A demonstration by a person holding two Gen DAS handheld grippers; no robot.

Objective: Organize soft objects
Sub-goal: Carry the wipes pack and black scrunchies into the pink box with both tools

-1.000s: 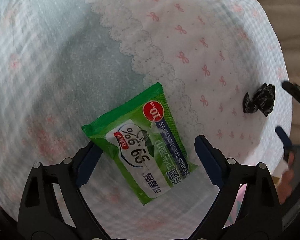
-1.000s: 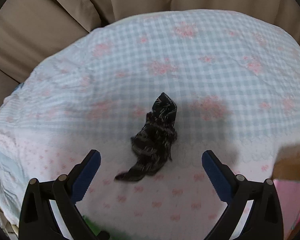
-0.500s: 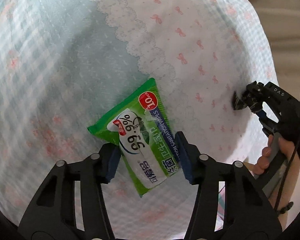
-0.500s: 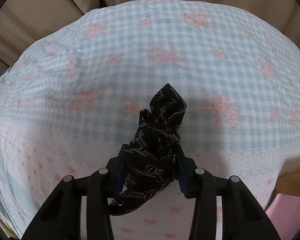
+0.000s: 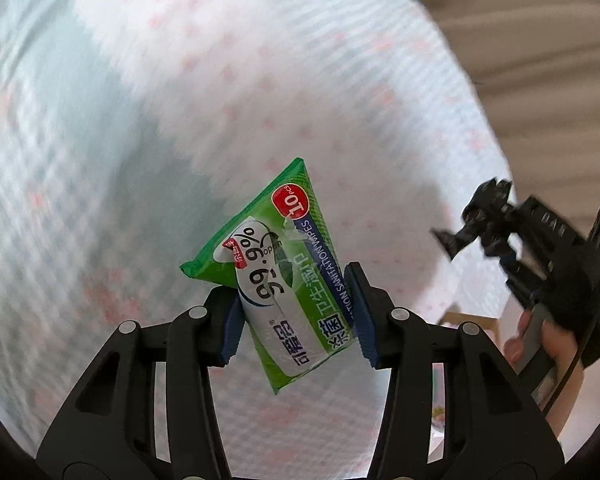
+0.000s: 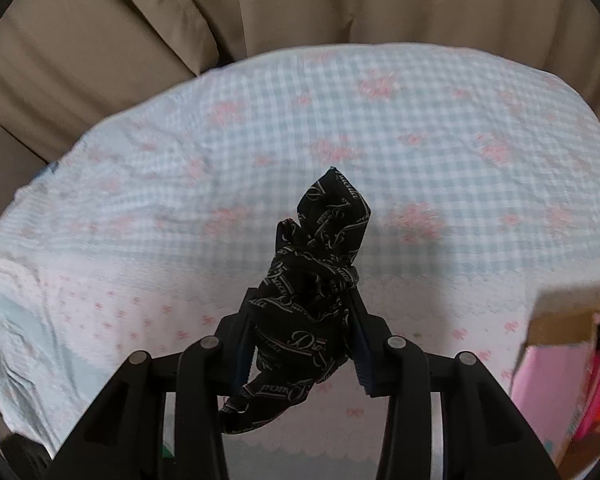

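Observation:
My left gripper (image 5: 296,316) is shut on a green pack of wet wipes (image 5: 276,272) and holds it lifted above the blue checked and pink bow cloth (image 5: 140,120). My right gripper (image 6: 302,338) is shut on a crumpled black cloth with white lettering (image 6: 316,280) and holds it above the same cloth (image 6: 420,140). In the left wrist view the right gripper (image 5: 500,220) shows at the right edge with the black cloth (image 5: 472,220) in it, held by a hand.
A cardboard box (image 6: 564,316) with pink things inside stands at the right edge of the right wrist view. Beige sofa cushions (image 6: 140,20) lie beyond the cloth. A box corner (image 5: 472,324) shows low right in the left wrist view.
Both grippers went from open to shut on their objects. The wipes pack and the black cloth have both come up off the cloth.

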